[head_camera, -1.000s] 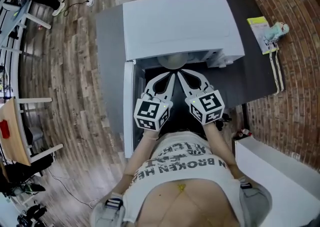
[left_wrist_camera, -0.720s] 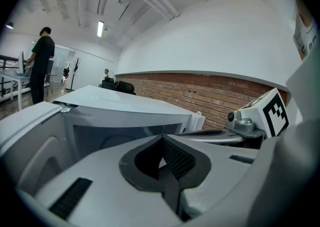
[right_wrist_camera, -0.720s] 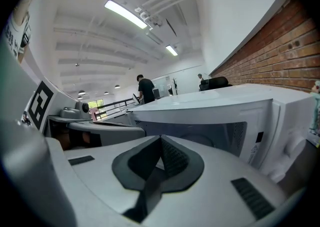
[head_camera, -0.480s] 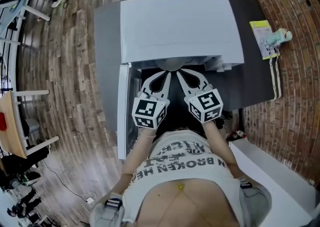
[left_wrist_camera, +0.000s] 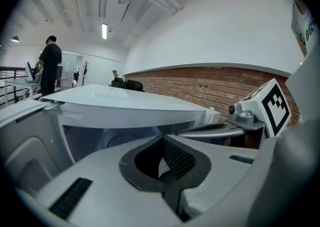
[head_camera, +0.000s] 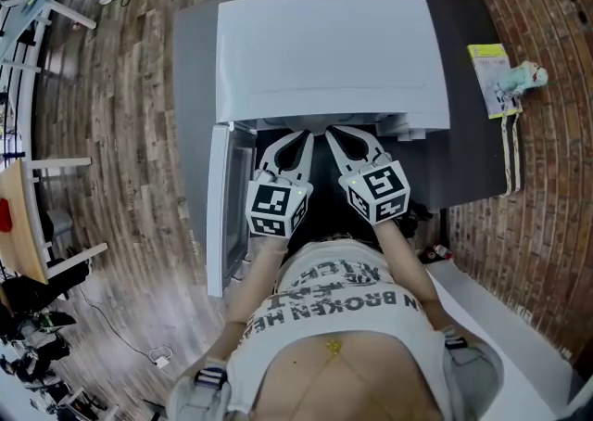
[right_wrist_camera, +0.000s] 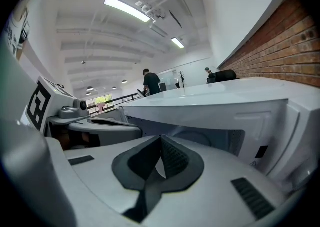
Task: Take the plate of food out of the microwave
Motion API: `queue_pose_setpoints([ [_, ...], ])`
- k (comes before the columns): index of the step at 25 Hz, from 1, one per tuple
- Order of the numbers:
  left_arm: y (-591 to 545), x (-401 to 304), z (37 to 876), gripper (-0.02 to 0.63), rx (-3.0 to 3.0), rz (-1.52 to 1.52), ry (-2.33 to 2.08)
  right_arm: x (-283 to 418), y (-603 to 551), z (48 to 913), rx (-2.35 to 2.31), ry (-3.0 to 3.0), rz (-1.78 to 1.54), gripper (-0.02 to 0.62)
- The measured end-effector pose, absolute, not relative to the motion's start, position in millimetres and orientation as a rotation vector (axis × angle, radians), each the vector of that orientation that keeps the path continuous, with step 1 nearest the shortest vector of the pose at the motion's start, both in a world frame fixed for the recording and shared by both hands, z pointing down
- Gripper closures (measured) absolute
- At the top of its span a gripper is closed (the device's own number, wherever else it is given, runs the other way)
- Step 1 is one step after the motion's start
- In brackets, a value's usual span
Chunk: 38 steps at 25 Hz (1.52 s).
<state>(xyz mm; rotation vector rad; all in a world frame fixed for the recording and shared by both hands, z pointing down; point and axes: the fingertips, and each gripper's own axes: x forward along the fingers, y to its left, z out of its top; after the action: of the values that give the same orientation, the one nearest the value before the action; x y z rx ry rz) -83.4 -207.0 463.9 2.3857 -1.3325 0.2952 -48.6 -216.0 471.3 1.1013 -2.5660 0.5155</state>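
Microwave (head_camera: 324, 48) stands white on a dark bench (head_camera: 473, 159), its door (head_camera: 218, 206) swung wide open at its left side. Both grippers point into the microwave's mouth from the front, side by side, their marker cubes toward the person's chest.

The left claw (head_camera: 304, 139) lies just at the microwave's front edge, left of centre. In its own view the jaws are pressed together at the tips, with only a pale sliver showing in the gap behind the dark pads (left_wrist_camera: 175, 158); nothing is clearly pinched. The right claw (head_camera: 330, 136) lies just beside it, right of centre, and its jaws also meet at the tips around a thin pale gap.

The plate (left_wrist_camera: 116, 138) shows only as a pale round shape inside the microwave, beyond both claws and apart from them; the right gripper view catches it too (right_wrist_camera: 196, 136). From above, the microwave's top hides it, and the food cannot be made out.

Right of the microwave, near the bench's edge, lie a yellow packet (head_camera: 489, 67) and a small pale figure (head_camera: 523, 76).
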Motion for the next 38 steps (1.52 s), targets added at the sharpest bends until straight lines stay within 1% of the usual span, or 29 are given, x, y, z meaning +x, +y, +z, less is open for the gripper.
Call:
queue_pose_setpoints([
  [38,-234.9,-112.1,573.6,0.600,2.102,0.377,-1.305,-37.2,-248.7,577.1,1.083,-2.356,0.698,0.588],
])
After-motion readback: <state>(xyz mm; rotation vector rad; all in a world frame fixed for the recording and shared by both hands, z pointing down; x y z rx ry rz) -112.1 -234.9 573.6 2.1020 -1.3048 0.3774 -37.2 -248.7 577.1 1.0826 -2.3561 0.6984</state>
